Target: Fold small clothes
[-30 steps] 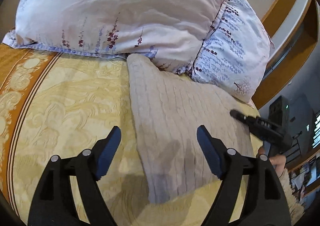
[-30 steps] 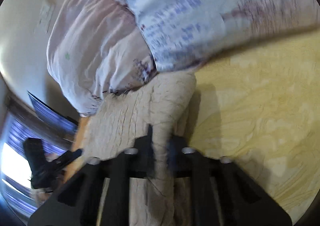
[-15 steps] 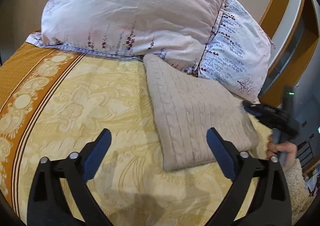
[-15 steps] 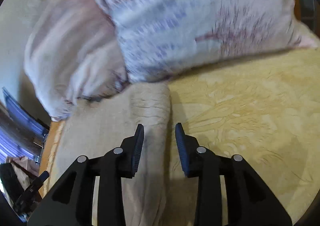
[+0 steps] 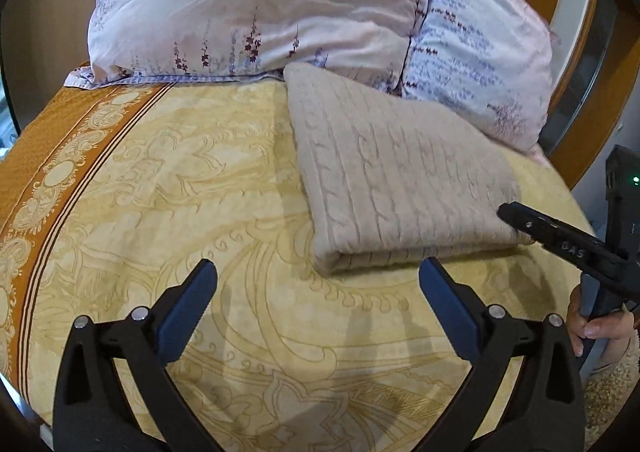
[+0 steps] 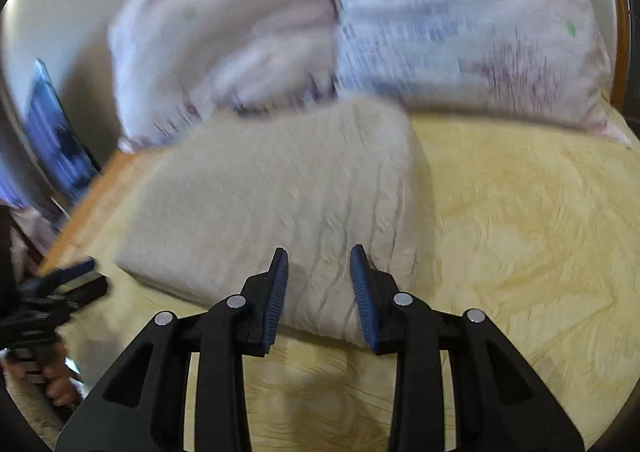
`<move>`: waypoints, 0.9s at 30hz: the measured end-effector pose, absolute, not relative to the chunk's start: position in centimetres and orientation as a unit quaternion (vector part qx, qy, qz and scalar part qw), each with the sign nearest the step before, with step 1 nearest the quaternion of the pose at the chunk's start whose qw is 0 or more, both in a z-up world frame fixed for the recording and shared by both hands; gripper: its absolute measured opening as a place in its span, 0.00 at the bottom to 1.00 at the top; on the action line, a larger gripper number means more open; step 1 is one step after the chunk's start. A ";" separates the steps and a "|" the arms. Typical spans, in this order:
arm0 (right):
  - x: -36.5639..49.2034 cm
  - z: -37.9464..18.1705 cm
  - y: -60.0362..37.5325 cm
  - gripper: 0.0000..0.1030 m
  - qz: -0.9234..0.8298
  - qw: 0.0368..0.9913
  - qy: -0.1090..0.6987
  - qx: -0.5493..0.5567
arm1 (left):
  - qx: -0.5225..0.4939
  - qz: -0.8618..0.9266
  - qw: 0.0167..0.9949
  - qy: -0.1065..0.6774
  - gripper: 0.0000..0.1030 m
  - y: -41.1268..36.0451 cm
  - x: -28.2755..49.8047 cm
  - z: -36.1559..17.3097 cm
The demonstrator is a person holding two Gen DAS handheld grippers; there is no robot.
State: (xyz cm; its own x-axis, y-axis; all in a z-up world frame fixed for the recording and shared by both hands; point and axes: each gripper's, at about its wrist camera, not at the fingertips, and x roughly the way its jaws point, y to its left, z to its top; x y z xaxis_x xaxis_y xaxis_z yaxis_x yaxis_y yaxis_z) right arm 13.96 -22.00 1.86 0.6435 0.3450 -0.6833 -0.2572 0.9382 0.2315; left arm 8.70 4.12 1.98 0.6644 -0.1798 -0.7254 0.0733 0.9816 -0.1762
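One marking noted: raised characters on the black arm of the right gripper (image 5: 520,222), left wrist view, reading roughly "BAS"; legibility is poor and the reading uncertain. The right wrist view is blurred; nothing readable there.

A bed (image 5: 168,188) covered with a yellow ornamented bedspread with an orange border carries a folded beige cable-knit sweater (image 5: 400,180). Behind it, two pale floral pillows (image 5: 260,4) rest on the bed, touching the sweater's far edge.
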 end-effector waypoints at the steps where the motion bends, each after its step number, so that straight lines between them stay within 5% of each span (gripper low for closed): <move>1: 13.9 2.1 -22.1 0.34 0.165 0.905 0.388 0.060 | -0.059 -0.064 0.909 0.408 0.98 3.8 8.7 1.8; 4: 13.1 3.0 -22.6 0.44 0.157 0.910 0.375 0.080 | -0.041 -0.049 0.906 0.417 0.98 3.3 8.6 1.3; 8: 11.2 4.3 -22.9 0.82 0.143 0.923 0.350 0.079 | -0.020 -0.036 0.904 0.426 0.98 2.8 8.6 0.9; 12: 10.1 4.5 -22.4 0.96 0.110 0.930 0.346 0.058 | -0.015 -0.035 0.898 0.439 0.98 2.4 8.8 0.4; 27: 9.7 1.1 -19.9 0.99 0.054 0.914 0.401 0.025 | 0.013 -0.016 0.881 0.472 0.98 1.2 9.8 -0.6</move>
